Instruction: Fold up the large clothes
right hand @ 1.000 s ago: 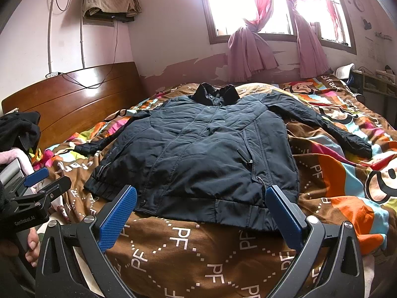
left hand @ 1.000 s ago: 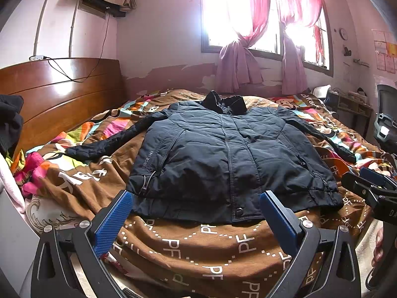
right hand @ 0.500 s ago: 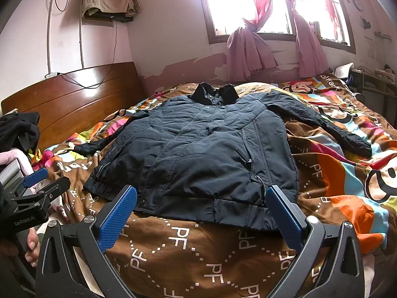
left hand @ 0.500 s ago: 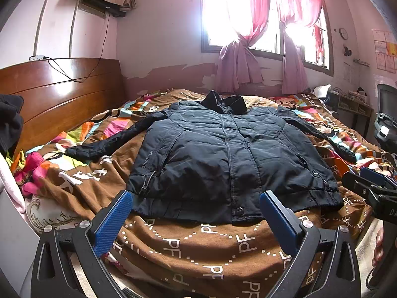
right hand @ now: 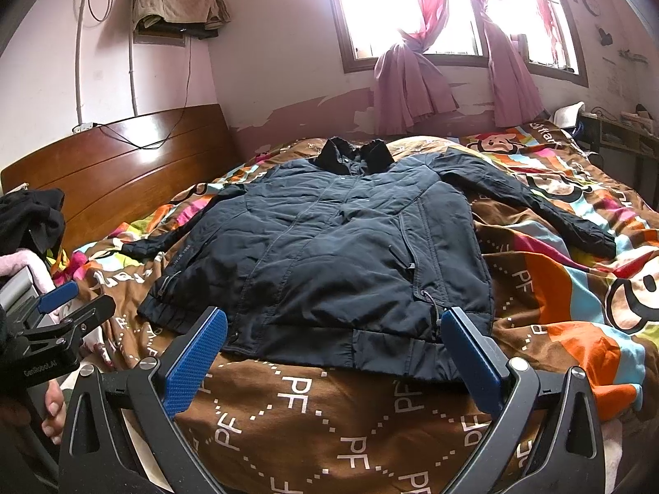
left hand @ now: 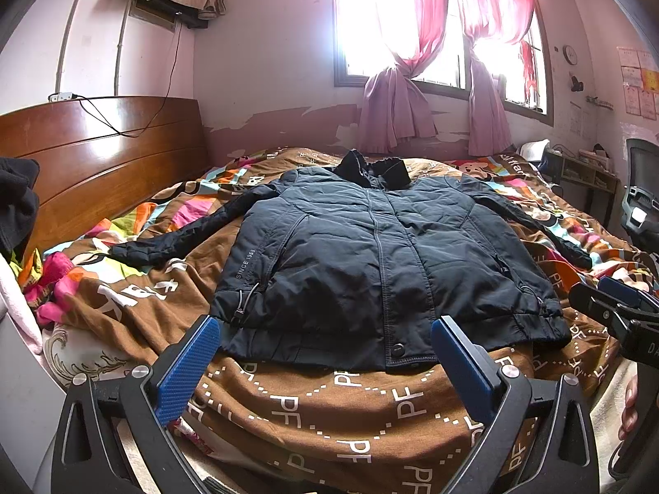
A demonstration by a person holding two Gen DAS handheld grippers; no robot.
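A dark navy jacket lies flat and front-up on the bed, zipped, collar toward the window, both sleeves spread out to the sides. It also shows in the right wrist view. My left gripper is open and empty, just short of the jacket's hem near its left half. My right gripper is open and empty, just short of the hem near its right half. Each gripper shows at the edge of the other's view.
The bed carries a brown and multicoloured patterned blanket. A wooden headboard stands at the left, with dark clothes piled beside it. A window with pink curtains is behind. A desk and chair stand at the right.
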